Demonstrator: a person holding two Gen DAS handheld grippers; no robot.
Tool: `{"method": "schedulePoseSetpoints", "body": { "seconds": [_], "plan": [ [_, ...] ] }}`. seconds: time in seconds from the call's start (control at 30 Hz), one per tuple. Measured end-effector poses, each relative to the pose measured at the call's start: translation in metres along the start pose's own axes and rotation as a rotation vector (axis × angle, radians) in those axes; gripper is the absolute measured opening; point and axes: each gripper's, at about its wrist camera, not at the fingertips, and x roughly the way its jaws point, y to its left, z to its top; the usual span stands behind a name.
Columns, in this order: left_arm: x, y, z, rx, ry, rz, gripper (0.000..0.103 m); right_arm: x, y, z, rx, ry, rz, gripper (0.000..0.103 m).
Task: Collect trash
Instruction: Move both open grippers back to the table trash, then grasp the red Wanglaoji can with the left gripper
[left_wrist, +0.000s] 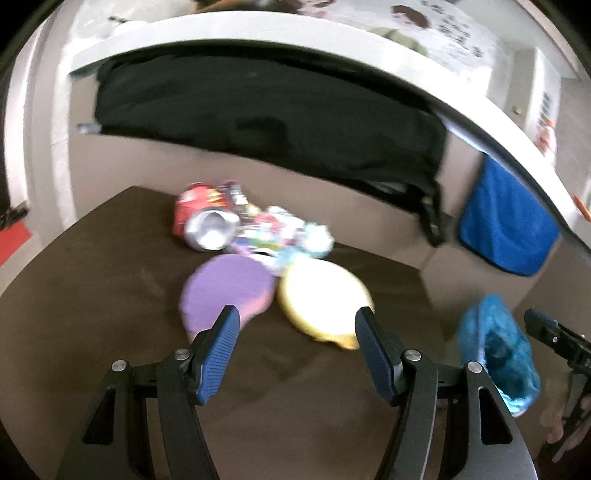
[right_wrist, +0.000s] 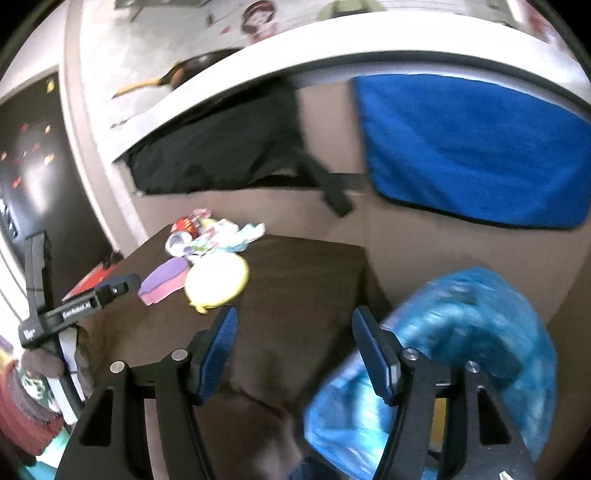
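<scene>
**Ana:** Trash lay heaped on the brown table (left_wrist: 92, 295): a crushed can (left_wrist: 212, 230), crumpled wrappers (left_wrist: 284, 232), then a purple disc (left_wrist: 225, 295) and a yellow disc (left_wrist: 325, 302) side by side on the near edge of the pile.

**Ben:** Which tool was closer?

**Ana:** By my reading, the left gripper (left_wrist: 297, 332). Its jaws were spread wide and empty, and the two discs sat just ahead, one before each fingertip. The can lay farther on, its open end turned toward the camera, so its long axis ran roughly along the approach.

**Ben:** And the right gripper (right_wrist: 293, 332)?

**Ana:** Also spread, holding nothing. The pile lay well apart from it, ahead and to its left. The blue bag (right_wrist: 461, 332) sat just beside its right finger, off the table's corner.
</scene>
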Motion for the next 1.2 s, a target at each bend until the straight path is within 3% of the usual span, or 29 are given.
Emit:
{"method": "schedulePoseSetpoints", "body": {
  "seconds": [0.3, 0.53, 0.7, 1.0, 1.1, 1.2],
  "plan": [
    [0.046, 0.062, 0.053, -0.088, 0.01, 0.014, 0.065, 0.087, 0.047, 0.041, -0.012, 0.081, 0.074, 0.062],
    [0.138, 0.12, 0.102, -0.293, 0.101, 0.025, 0.065, 0.137, 0.061, 0.053, -0.01, 0.138, 0.093, 0.062],
    [0.184, 0.149, 0.11, -0.37, 0.189, 0.026, 0.065, 0.158, 0.058, 0.051, -0.018, 0.178, 0.082, 0.062],
    [0.174, 0.136, 0.093, -0.234, 0.313, -0.086, 0.065, 0.194, 0.059, 0.065, 0.016, 0.218, 0.098, 0.062],
    [0.153, 0.132, 0.079, -0.19, 0.325, -0.086, 0.065, 0.201, 0.073, 0.072, -0.011, 0.213, 0.114, 0.062],
    [0.135, 0.129, 0.065, -0.119, 0.327, -0.039, 0.065, 0.213, 0.098, 0.086, -0.07, 0.209, 0.139, 0.062]
  ]
}}
